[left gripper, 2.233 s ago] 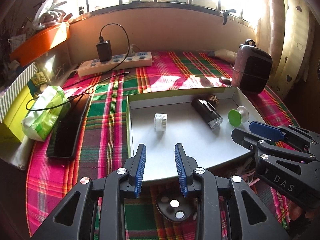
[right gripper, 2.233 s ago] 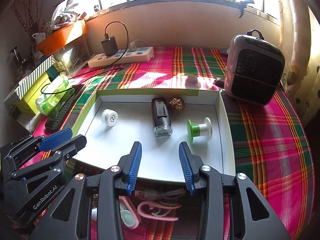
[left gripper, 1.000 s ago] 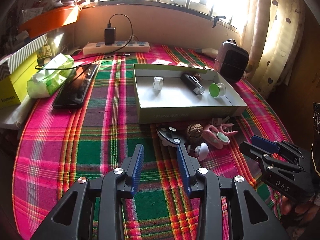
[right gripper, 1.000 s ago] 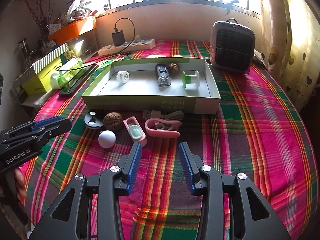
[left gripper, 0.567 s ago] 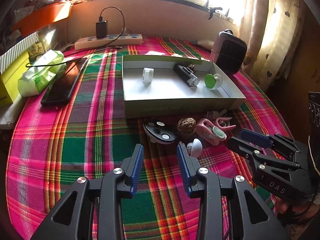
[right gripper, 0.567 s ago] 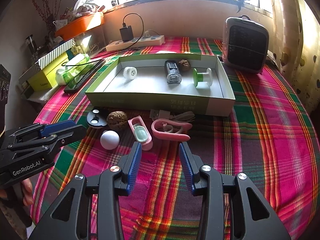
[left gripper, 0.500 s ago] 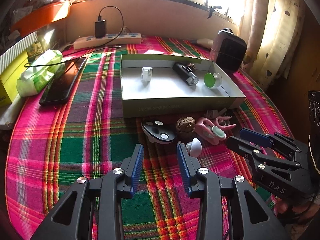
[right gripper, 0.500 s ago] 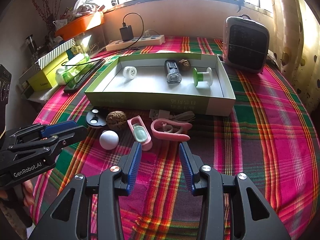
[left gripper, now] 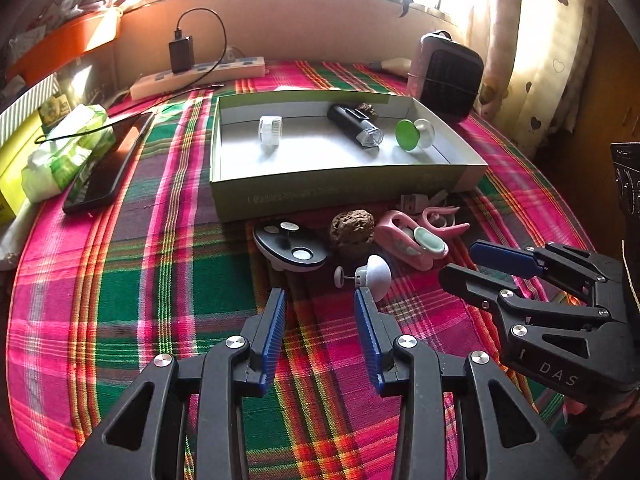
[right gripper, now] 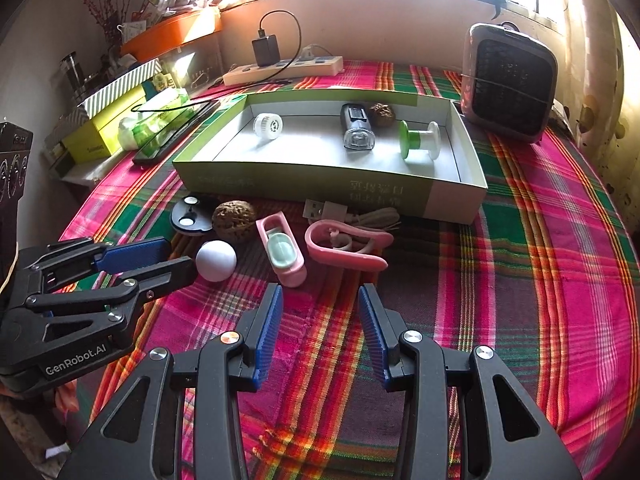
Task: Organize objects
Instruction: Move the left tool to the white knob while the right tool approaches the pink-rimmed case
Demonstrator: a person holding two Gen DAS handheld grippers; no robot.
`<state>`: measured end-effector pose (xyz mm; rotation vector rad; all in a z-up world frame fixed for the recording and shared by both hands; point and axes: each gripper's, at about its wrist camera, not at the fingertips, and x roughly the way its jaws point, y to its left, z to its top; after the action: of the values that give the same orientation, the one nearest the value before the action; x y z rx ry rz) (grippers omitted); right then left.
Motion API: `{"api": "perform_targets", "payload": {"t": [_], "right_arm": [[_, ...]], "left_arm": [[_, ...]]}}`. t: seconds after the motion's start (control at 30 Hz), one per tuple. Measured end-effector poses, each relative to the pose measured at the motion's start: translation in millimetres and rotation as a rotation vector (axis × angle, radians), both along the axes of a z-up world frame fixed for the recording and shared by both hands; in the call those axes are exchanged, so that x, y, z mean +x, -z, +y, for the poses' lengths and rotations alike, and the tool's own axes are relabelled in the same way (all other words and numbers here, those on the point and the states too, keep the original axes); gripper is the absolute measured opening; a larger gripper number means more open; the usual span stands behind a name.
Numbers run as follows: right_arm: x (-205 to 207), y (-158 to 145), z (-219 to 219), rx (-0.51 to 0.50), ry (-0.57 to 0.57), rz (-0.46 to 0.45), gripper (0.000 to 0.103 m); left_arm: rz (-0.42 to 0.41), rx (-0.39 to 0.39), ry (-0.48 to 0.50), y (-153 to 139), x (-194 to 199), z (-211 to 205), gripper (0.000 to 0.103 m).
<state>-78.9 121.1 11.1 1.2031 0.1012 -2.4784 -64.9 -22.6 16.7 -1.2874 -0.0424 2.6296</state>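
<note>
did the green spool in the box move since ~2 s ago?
No. The green spool still lies near the right wall of the box, right of the black flashlight, as before. Only the cameras pulled back.

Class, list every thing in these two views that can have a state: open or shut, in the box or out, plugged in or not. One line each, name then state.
left gripper: open, empty.
right gripper: open, empty.
box: lidless, open.
green spool: in box, on its side.
black torch: in box, lying flat.
white cap: in box.
white ball: outside, on cloth.
pink clip: outside, on cloth.
black charger: plugged into power strip.
</note>
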Motion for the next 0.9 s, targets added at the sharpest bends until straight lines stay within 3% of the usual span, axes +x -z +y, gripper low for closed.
{"api": "perform_targets", "payload": {"t": [0.6,0.9], "right_arm": [[-1.0,0.9,4.9,0.027,0.007,-0.001,0.041],[-0.5,0.7,5.3,0.029,0.010,0.000,0.041]], "left_arm": [[-0.014,0.047,0.069,2.3,-2.7,14.7,0.041],[-0.006,0.028,0.046,2.5,-12.9,19.1,0.041]]}}
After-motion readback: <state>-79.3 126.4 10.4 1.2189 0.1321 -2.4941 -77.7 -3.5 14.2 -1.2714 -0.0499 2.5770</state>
